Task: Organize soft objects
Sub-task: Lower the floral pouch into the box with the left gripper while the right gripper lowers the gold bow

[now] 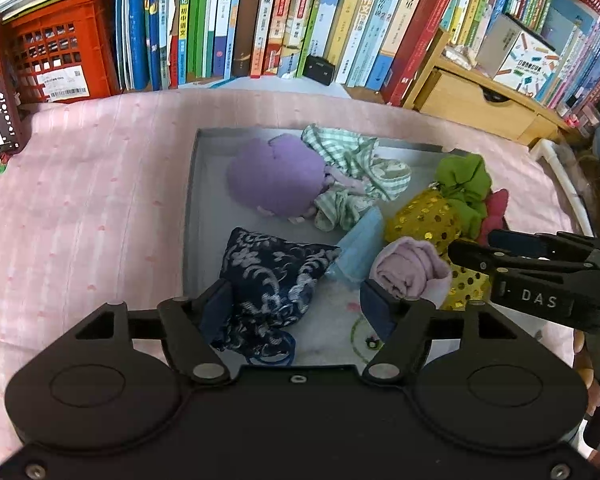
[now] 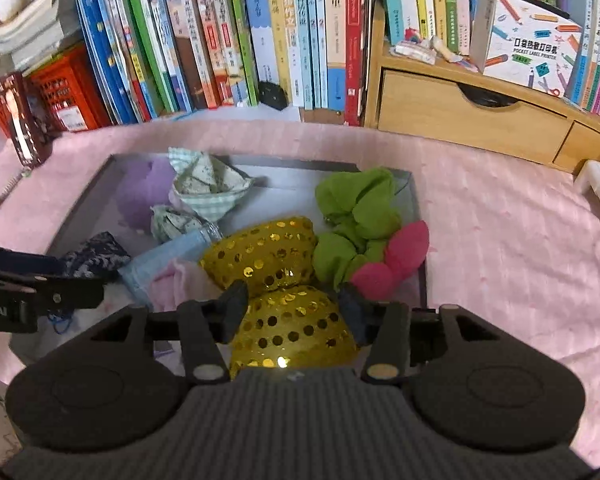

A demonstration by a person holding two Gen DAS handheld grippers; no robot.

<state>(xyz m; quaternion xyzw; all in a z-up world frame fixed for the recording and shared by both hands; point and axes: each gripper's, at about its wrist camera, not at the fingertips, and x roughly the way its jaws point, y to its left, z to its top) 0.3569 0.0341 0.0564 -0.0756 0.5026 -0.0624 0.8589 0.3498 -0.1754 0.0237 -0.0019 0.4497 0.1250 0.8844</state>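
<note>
A wall of upright books [image 1: 260,20] and a wooden drawer unit [image 2: 472,116] close the scene behind a surface [image 1: 80,200] covered in pink cloth, on which a shallow grey tray [image 1: 192,184] gathers the soft things, apparently so that they stay in one place while being sorted. The left tongs [image 1: 296,304] stand apart over the near edge of the tray; a dark blue patterned pouch [image 1: 268,272] lies against the inner side of their left finger, but the right finger is clear of it, so nothing is clamped. Just ahead of the right finger sits a rolled pink cloth [image 1: 408,268], with a light blue mask [image 1: 360,244] between it and the pouch; farther ahead lie a purple plush toy [image 1: 276,180] and a crumpled green checked cloth [image 1: 352,172]. The right tongs [image 2: 296,312] stand apart on either side of a gold sequined bow [image 2: 284,280], whose near lobe fills the gap between the fingers without visible squeezing; this reads as the approach to a grasp. Ahead and to the right of these tongs lie a green fabric piece [image 2: 356,208] and a red felt piece [image 2: 392,260], touching one another. The two tools work side by side, each crossing the edge of the other's view.
</note>
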